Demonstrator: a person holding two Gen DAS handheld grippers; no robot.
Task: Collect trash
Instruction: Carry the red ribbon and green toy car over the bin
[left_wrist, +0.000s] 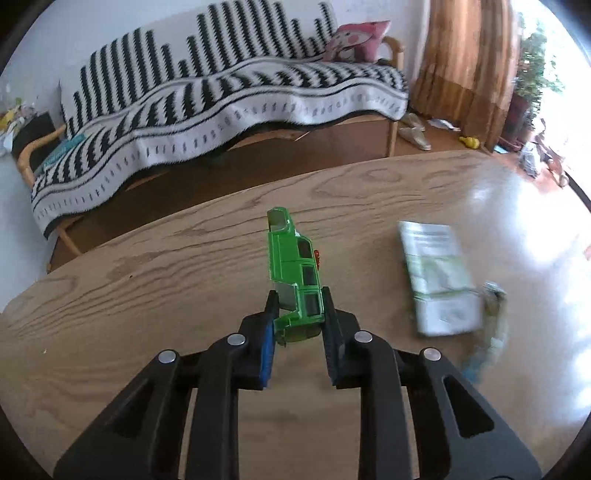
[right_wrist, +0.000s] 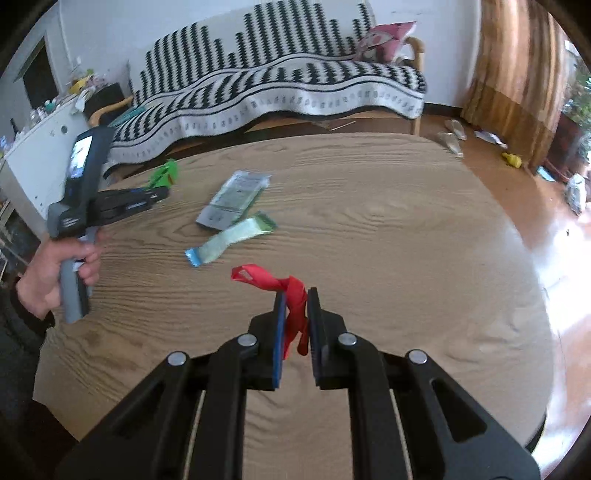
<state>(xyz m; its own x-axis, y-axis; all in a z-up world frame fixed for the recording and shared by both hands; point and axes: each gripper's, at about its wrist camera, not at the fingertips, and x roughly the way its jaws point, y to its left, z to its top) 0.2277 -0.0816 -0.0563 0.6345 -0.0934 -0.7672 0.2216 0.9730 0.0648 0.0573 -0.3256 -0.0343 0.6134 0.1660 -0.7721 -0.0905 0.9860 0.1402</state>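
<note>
Wood-grain table (right_wrist: 388, 229) fills most of both wrist views, with a sofa under a black-and-white striped blanket (left_wrist: 229, 96) across the top and a brown curtain (right_wrist: 517, 74) at the upper right.

On my left wrist view, the left gripper (left_wrist: 300, 308) is clamped on a green plastic package (left_wrist: 293, 273) at centre frame; the package sticks up and away from the pads, tilted slightly left. To its right lies a white and green packet (left_wrist: 437, 277), flat on the table, and just beside that packet's lower right corner I see a blurred wrapper (left_wrist: 487, 332).

On my right wrist view, the right gripper (right_wrist: 295, 306) is pinched on a red ribbon-like scrap (right_wrist: 291, 295) at centre frame, one end trailing up and left, the other hanging down between the pads. Above it, the pale green wrapper with a blue end (right_wrist: 229, 240) lies just below the packet. At the left edge, a hand (right_wrist: 55, 273) holds the other gripper's handle.
</note>
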